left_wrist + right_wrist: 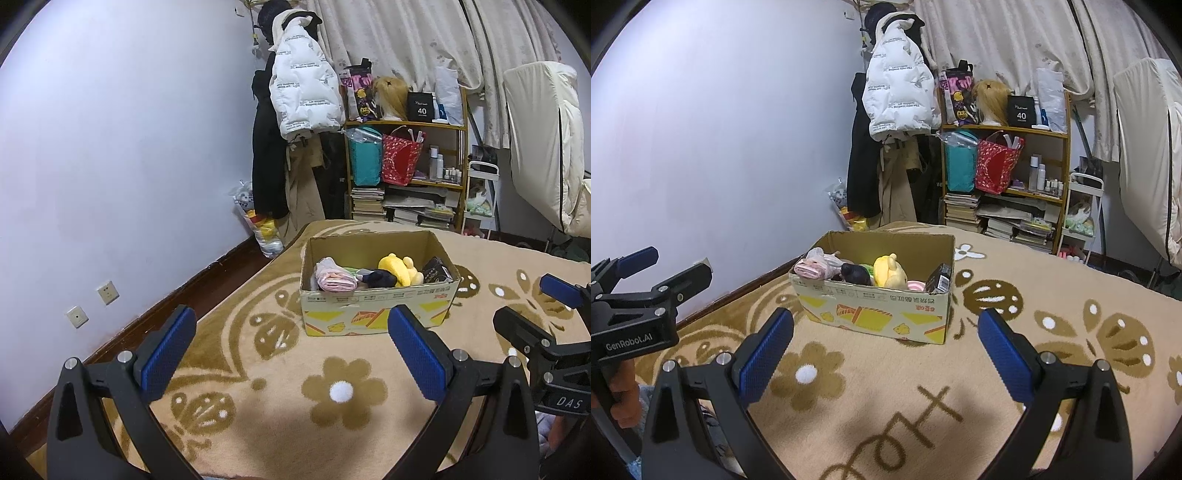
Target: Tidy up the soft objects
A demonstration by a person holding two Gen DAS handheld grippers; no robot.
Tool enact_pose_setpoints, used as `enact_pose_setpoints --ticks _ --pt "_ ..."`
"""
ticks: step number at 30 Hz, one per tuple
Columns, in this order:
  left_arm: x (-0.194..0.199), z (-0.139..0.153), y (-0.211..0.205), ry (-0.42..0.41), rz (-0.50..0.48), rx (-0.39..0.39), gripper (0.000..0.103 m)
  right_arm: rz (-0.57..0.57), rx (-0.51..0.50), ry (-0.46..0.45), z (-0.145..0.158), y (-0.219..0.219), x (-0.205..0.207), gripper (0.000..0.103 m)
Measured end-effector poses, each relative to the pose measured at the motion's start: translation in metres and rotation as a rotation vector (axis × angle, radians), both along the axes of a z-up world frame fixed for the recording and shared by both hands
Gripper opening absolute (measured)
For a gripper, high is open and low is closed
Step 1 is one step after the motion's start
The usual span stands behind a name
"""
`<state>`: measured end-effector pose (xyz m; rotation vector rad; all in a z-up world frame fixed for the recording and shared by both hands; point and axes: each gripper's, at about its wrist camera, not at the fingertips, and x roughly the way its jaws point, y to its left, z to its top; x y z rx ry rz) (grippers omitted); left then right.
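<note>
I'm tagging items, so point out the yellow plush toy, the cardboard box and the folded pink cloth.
yellow plush toy (888,271), right wrist view, on its head.
cardboard box (875,312), right wrist view, on its printed front wall.
folded pink cloth (334,282), left wrist view, on its folded edge.

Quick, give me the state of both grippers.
Left gripper: open, holding nothing, above the blanket.
Right gripper: open, holding nothing, short of the box.

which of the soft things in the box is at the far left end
The pink and white folded cloth bundle, in the left end of the cardboard box. The dark item and the yellow plush toy lie further right.
</note>
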<state>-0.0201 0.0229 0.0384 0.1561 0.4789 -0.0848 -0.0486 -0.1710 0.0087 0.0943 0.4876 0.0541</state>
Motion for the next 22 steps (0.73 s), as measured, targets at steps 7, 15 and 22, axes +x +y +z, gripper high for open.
enact_pose_setpoints --ticks 7,15,22 --pt "0.002 -0.001 0.001 0.005 0.005 0.007 0.103 -0.003 -0.002 0.002 -0.003 -0.003 -0.002 0.103" --pt "0.003 -0.002 0.001 0.008 0.007 0.01 0.103 -0.008 0.002 -0.011 -0.004 -0.009 -0.004 0.103" --pt "0.004 -0.002 0.0 0.014 0.002 0.012 0.103 -0.01 0.001 -0.012 -0.004 -0.013 -0.004 0.103"
